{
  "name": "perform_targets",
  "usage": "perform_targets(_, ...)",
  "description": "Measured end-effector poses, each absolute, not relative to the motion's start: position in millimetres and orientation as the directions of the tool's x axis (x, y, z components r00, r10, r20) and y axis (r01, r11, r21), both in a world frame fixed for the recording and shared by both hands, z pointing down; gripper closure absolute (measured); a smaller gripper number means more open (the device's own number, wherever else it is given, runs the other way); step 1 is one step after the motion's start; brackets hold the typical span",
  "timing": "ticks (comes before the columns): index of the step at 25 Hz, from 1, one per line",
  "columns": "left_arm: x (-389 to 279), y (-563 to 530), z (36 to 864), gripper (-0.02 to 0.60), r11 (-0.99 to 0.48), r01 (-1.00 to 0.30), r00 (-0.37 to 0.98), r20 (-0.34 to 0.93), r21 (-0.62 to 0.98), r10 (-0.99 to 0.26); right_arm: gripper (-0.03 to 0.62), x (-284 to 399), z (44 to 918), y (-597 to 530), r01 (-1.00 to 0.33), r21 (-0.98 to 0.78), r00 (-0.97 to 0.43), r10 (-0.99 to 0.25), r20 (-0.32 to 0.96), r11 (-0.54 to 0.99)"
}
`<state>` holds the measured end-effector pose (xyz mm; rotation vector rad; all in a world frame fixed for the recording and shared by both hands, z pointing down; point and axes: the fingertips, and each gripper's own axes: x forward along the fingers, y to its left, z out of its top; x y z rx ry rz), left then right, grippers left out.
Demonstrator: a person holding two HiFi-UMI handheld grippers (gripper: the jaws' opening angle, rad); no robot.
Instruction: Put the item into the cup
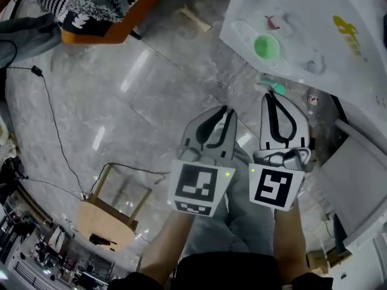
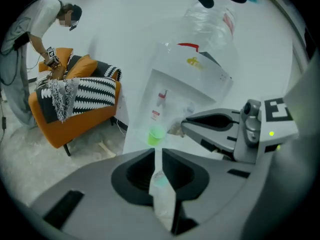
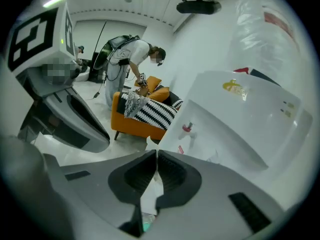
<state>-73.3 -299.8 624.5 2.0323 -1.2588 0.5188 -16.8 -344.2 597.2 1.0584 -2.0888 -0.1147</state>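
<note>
A green cup (image 1: 266, 46) stands on the drip tray of a white water dispenser (image 1: 314, 17); the left gripper view shows the cup (image 2: 156, 135) straight beyond the jaws. My left gripper (image 1: 226, 110) is shut on a white sachet (image 2: 161, 189) with teal print, which hangs in the hollow behind the closed tips (image 2: 156, 151). My right gripper (image 1: 269, 95) is shut too, on a white sachet piece (image 3: 149, 191); a teal bit (image 1: 277, 88) shows at its tip. Both grippers hang side by side over the floor, short of the dispenser. The right gripper view does not show the cup.
An orange sofa (image 1: 103, 26) with a black-and-white throw stands at the back left, and a person (image 2: 30, 39) bends over it. A wooden stool (image 1: 112, 213) and a black cable (image 1: 57, 138) are on the grey floor. The dispenser carries a water bottle (image 2: 210, 24).
</note>
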Motion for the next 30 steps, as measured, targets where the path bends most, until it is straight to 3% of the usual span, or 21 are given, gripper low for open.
perform_targets(30,-52,-311,685,0.534,-0.255,-0.894,0.446,0.675,0.368,-0.587,0.574,2,656,-437,-0.71,0.484,-0.216,-0.813,0.541,0.511)
